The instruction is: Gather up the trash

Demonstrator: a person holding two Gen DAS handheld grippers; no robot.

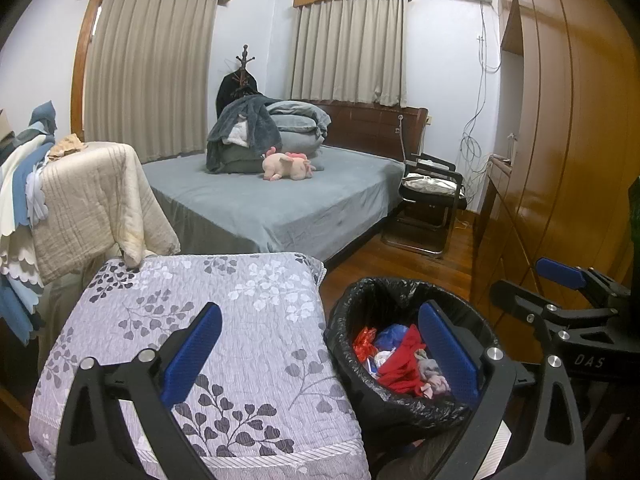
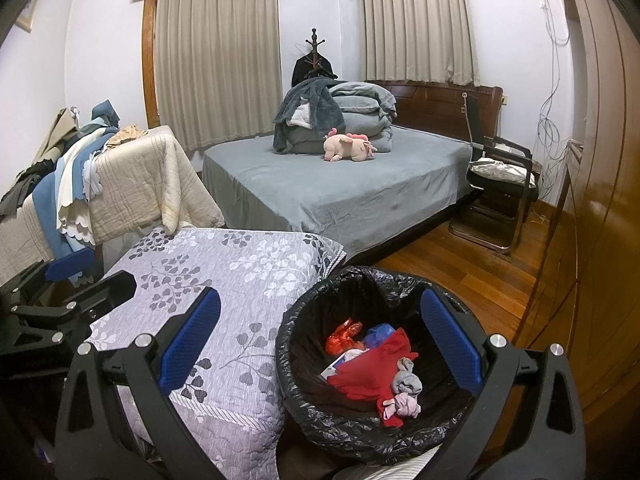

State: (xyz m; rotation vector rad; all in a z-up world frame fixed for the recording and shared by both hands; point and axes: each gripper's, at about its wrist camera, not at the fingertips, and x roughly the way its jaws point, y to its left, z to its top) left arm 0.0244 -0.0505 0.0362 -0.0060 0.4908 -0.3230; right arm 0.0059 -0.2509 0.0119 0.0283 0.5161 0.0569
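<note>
A: Is any writing readable?
B: "DAS" is seen on the right gripper (image 1: 560, 300) at the right edge of the left wrist view.
A: And the trash?
B: Red, blue and grey scraps (image 2: 372, 364) are piled in the black-lined bin (image 2: 304, 320), lower centre.
A: The claws?
B: Both are spread wide and empty, the left gripper (image 1: 320, 356) included.

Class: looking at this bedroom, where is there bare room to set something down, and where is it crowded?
Free: the grey bed in front of the pink plush toy, the leaf-print quilt top, and the wooden floor between bin, chair and wardrobe. Crowded: the bin, holding trash, the piled bedding by the headboard, and the draped cloths on the left.
</note>
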